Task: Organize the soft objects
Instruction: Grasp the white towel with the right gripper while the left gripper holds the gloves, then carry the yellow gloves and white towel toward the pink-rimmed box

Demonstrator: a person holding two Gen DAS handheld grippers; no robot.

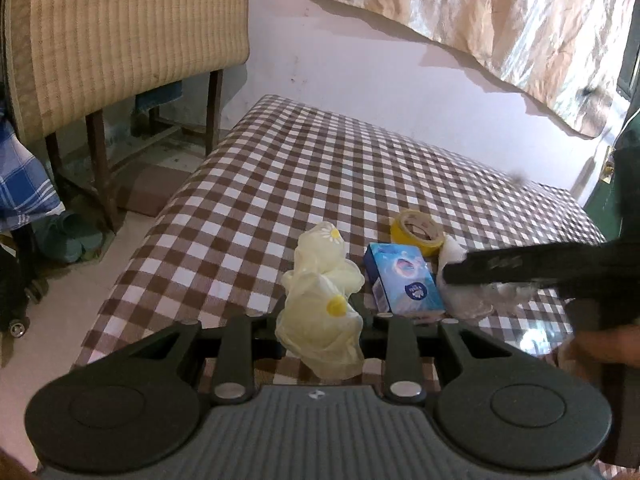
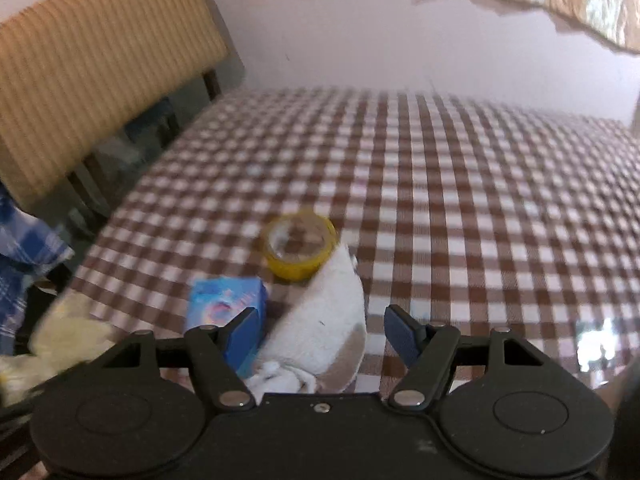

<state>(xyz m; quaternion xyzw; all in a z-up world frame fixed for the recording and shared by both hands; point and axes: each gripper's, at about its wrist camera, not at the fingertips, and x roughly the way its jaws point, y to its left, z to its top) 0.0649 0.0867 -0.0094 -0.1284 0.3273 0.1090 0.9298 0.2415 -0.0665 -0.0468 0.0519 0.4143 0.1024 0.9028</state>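
A pale yellow cloth with daisy motifs point(image 1: 320, 280) is pinched in my left gripper point(image 1: 320, 316), which is shut on it just above the brown-and-white checked table point(image 1: 300, 160). In the blurred right wrist view the same yellow cloth point(image 2: 68, 332) shows at the lower left. A white cloth point(image 2: 332, 320) lies between the fingers of my right gripper point(image 2: 322, 328), which stands open with its pads not pressing on it. One dark right finger point(image 1: 500, 268) hovers over the white cloth point(image 1: 452, 256). A blue box point(image 1: 404, 280) and a yellow tape roll point(image 1: 416, 232) sit beside it.
A chair with a striped woven back point(image 1: 120, 40) stands off the table's far left corner, with a blue plaid cloth point(image 1: 20, 184) near it. Crumpled brown paper point(image 1: 500, 20) hangs on the wall. The table's left edge drops to the floor.
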